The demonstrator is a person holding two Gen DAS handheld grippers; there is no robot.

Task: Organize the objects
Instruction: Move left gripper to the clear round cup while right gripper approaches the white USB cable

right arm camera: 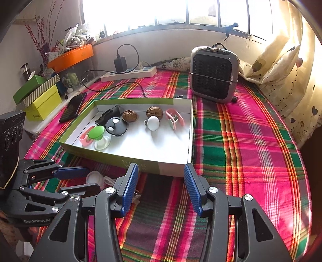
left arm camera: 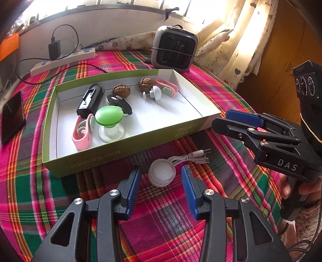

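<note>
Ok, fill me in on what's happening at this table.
A person holding two grippers is tidying small items into the shallow green-sided cardboard tray. The left gripper has its jaws open either side of the round translucent white cable reel, which lies on the plaid tablecloth, not yet gripped. The right gripper hovers open and empty near the tray's front.

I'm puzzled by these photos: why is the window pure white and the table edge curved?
Right wrist view: the window is overexposed by daylight, its panes washed out. Left wrist view: the same glare along the top, and the fisheye lens bows the box and plaid cloth.
</note>
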